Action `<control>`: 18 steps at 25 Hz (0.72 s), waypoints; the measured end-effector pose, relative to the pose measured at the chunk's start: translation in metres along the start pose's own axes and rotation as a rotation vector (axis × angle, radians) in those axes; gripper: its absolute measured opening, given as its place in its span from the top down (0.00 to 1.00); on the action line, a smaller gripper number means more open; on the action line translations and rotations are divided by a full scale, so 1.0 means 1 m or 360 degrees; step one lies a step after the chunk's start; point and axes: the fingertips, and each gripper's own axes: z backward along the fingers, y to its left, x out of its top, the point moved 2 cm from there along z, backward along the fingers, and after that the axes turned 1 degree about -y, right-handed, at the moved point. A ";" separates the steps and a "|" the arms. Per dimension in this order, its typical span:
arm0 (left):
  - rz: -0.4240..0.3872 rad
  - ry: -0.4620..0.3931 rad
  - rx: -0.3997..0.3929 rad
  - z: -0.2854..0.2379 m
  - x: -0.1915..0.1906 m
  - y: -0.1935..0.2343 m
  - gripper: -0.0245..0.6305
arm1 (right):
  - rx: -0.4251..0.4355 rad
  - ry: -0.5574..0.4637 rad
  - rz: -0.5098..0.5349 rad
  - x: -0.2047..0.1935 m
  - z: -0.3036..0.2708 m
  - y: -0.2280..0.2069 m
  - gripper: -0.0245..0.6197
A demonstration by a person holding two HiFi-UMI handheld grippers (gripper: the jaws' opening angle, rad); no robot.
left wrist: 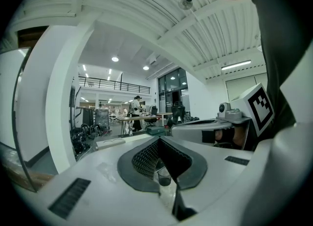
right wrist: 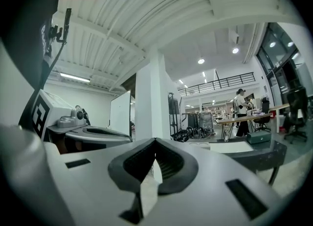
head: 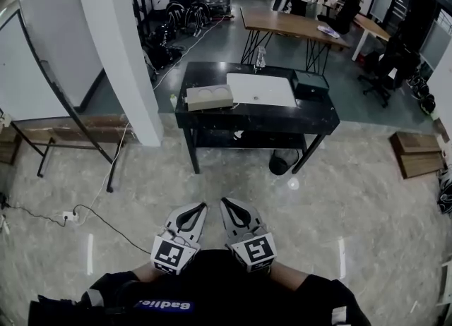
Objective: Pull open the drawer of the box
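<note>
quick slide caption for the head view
Left hand-held gripper and right hand-held gripper, both shut, facing black table with beige box

Floor (head: 353, 197): glossy, polished, stone-patterned. Black table (head: 318, 114): matt dark top, thin metal legs. Far table (head: 282, 22): brown wood top. Left gripper (head: 202, 207) and right gripper (head: 225, 202): smooth, matt grey plastic shells. Pads (left wrist: 146, 157): black, finely ribbed, rubbery-looking.
</note>
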 end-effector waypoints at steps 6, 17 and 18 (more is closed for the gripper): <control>0.0000 0.0013 0.0040 -0.036 0.001 -0.022 0.96 | 0.0051 -0.0066 0.0015 -0.001 0.010 -0.040 0.96; 0.0022 0.0037 0.0128 -0.076 -0.004 -0.031 0.96 | 0.0119 0.0034 -0.0067 -0.016 0.008 -0.085 0.96; 0.0026 0.0037 0.0137 -0.078 -0.004 -0.028 0.96 | 0.0126 0.0046 -0.0072 -0.017 0.005 -0.086 0.96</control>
